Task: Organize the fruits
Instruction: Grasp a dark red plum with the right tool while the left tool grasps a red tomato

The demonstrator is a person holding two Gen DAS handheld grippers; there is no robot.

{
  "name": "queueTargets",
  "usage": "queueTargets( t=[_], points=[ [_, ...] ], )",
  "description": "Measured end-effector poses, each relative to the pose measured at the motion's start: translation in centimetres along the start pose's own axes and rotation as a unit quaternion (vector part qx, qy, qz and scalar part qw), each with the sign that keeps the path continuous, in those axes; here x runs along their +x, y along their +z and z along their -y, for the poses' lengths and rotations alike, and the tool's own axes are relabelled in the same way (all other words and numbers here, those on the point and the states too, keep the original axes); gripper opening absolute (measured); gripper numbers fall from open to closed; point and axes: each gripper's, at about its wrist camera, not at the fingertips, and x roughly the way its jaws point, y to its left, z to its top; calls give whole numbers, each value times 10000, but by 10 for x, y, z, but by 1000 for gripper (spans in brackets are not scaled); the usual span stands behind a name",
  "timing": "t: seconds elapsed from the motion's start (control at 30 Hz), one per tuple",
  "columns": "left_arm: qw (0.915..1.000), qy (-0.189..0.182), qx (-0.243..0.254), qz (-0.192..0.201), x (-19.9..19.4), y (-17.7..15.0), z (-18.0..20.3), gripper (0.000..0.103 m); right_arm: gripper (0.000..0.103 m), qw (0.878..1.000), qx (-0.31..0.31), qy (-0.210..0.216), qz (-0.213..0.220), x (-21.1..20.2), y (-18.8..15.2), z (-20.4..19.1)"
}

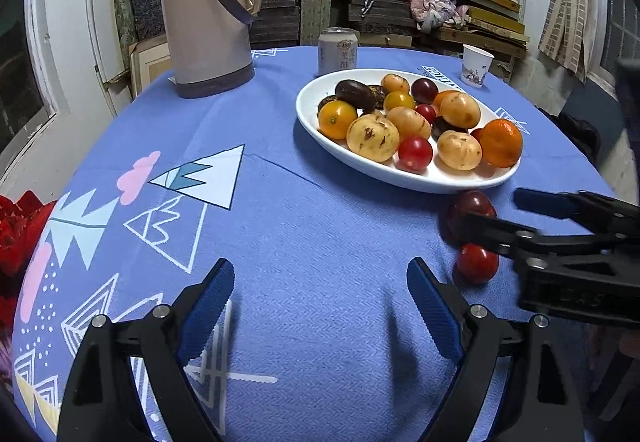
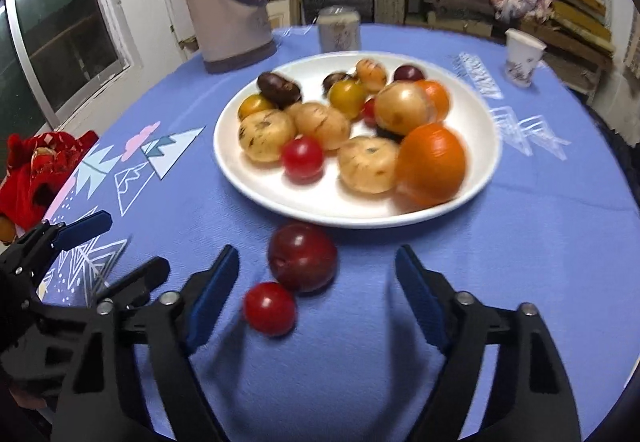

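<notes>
1. Left wrist view: the left gripper [image 1: 320, 282] hangs over bare blue tablecloth [image 1: 280, 242], its blue-padded jaws spread wide with nothing between them.
2. Ahead and to the right stands a white oval plate [image 1: 320, 130] heaped with fruit: yellowish spotted fruits, red cherry tomatoes, a yellow tomato, dark plums and an orange mandarin [image 1: 501, 143] at its right end.
3. Off the plate, on the cloth just beside its near rim, lie a dark red plum [image 1: 472, 204] and, nearer the camera, a red cherry tomato [image 1: 478, 264].
4. The right gripper [image 1: 496, 212] reaches in from the right edge; its jaws straddle the plum without visibly pressing it.
5. Behind the plate stand a beige thermos jug [image 1: 208, 14], a drink can [image 1: 338, 50] and a paper cup [image 1: 476, 66].
6. Right wrist view, somewhat blurred: the right gripper [image 2: 316, 278] has its jaws apart, released. The plum [image 2: 302, 258] sits between the fingertips, clear of both pads, and the cherry tomato [image 2: 270, 308] touches it on the near left.
7. The plate [image 2: 480, 146] lies just beyond the plum.
8. The left gripper [image 2: 120, 246] shows at the lower left, jaws open, empty.
</notes>
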Motion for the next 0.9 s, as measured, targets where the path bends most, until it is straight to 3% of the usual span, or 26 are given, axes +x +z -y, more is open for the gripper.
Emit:
queueTargets(
  t=[0.03, 0.1, 0.3, 0.83, 0.87, 0.9],
  points=[
    [10000, -6, 10, -11, 1, -1, 0, 89, 65, 10000, 27, 39, -23, 4, 0, -1],
    [10000, -41, 15, -43, 3, -1, 1, 89, 40, 9998, 104, 72, -140, 14, 2, 0],
    [9997, -143, 146, -123, 5, -3, 10, 89, 39, 9986, 333, 417, -46, 10, -3, 10],
    [9968, -410, 620, -309, 21, 1, 71, 88, 39, 9966, 503, 513, 415, -44, -27, 55],
    [9965, -453, 621, -317, 23, 2, 73, 86, 39, 9964, 505, 530, 417, -46, -28, 56],
    [9961, -487, 634, -361, 26, 2, 74, 72, 39, 9964, 499, 531, 425, -47, -29, 57]
  ],
)
